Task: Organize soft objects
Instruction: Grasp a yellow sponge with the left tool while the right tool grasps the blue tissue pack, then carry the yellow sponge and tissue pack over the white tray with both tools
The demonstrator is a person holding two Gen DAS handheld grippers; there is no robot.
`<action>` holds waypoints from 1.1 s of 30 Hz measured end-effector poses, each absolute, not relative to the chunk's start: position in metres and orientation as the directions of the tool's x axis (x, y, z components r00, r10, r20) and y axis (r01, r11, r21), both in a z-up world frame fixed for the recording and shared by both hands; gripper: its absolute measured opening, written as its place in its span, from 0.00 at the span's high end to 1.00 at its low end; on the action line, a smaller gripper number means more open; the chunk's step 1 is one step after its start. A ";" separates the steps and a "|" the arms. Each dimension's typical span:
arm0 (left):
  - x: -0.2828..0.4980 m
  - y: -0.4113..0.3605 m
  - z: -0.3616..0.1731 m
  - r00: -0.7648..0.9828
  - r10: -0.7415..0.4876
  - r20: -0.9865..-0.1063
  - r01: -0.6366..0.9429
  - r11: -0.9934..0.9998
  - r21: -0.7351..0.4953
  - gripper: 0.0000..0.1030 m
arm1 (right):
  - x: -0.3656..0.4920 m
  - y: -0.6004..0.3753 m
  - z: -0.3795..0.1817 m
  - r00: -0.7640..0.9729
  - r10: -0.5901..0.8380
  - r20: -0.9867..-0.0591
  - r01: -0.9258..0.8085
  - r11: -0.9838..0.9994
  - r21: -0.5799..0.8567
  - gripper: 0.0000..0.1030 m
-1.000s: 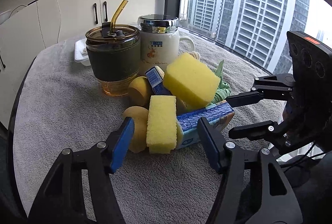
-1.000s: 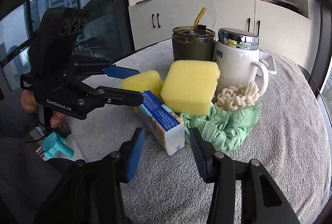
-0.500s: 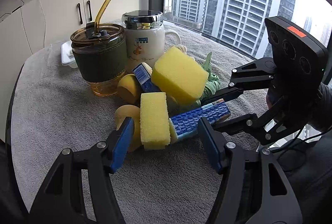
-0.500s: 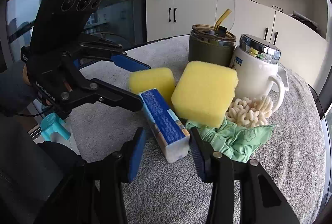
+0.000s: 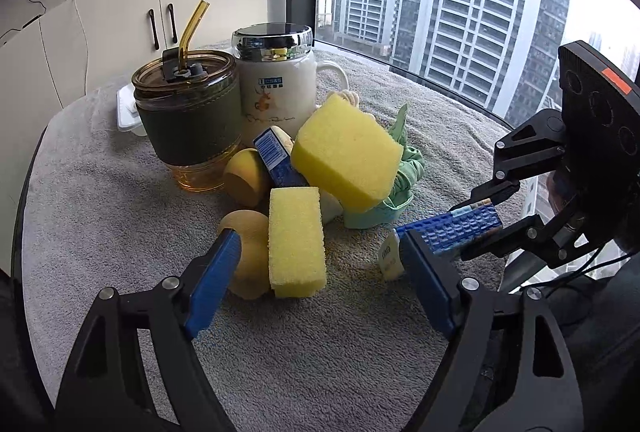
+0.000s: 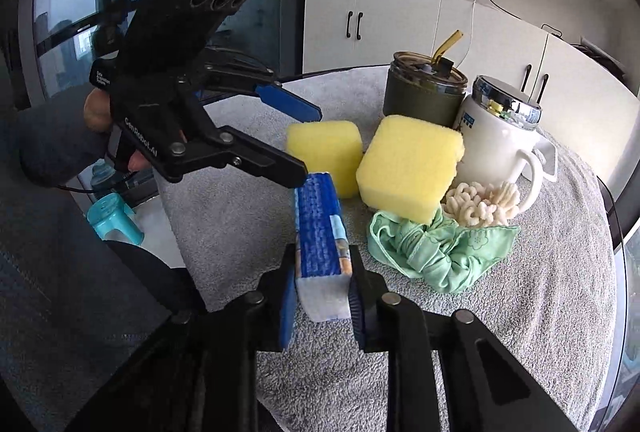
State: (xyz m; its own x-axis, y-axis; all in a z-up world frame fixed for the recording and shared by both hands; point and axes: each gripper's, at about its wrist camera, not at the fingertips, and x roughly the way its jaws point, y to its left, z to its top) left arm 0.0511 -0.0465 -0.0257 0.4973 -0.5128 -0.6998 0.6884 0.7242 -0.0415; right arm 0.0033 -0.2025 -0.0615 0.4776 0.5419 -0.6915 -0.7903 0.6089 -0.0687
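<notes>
A pile of soft things lies on the grey towel (image 5: 120, 232): a big yellow sponge (image 5: 344, 156), a narrow yellow sponge (image 5: 296, 240), two round yellow puffs (image 5: 244, 176), a green scrunchie (image 6: 432, 252) and a cream one (image 6: 480, 204). My right gripper (image 6: 322, 264) is shut on a blue tissue pack (image 6: 320, 232), held clear of the pile. The same pack (image 5: 452, 228) shows at the right of the left wrist view. My left gripper (image 5: 318, 238) is open and its jaws are opening. The narrow sponge stands between them, untouched.
A second blue pack (image 5: 276, 156) leans under the big sponge. Behind the pile stand a glass tumbler with a straw (image 5: 188, 124) and a white lidded mug (image 5: 276, 88), with a white box (image 5: 126, 112) beyond. The table's round edge runs close on the right, by the window.
My right gripper closed on the blue tissue pack and drew it out of the pile to the right. My left gripper's jaws spread wider around the narrow sponge.
</notes>
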 end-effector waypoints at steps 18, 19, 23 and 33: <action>0.050 -0.041 -0.033 0.543 -0.425 -0.724 0.586 0.809 -0.036 0.80 | 0.005 -0.242 -0.062 0.538 0.511 -0.671 -0.720 0.692 -0.050 0.76; 0.048 -0.041 -0.031 0.542 -0.426 -0.724 0.587 0.809 -0.037 0.80 | 0.004 -0.243 -0.061 0.541 0.512 -0.668 -0.719 0.693 -0.051 0.76; 0.041 -0.033 -0.020 0.545 -0.426 -0.722 0.580 0.814 -0.042 0.80 | 0.000 -0.244 -0.056 0.538 0.509 -0.672 -0.718 0.694 -0.049 0.76; 0.037 0.005 0.008 0.562 -0.444 -0.698 0.544 0.834 -0.092 0.80 | -0.003 -0.268 -0.031 0.582 0.460 -0.671 -0.675 0.733 -0.083 0.76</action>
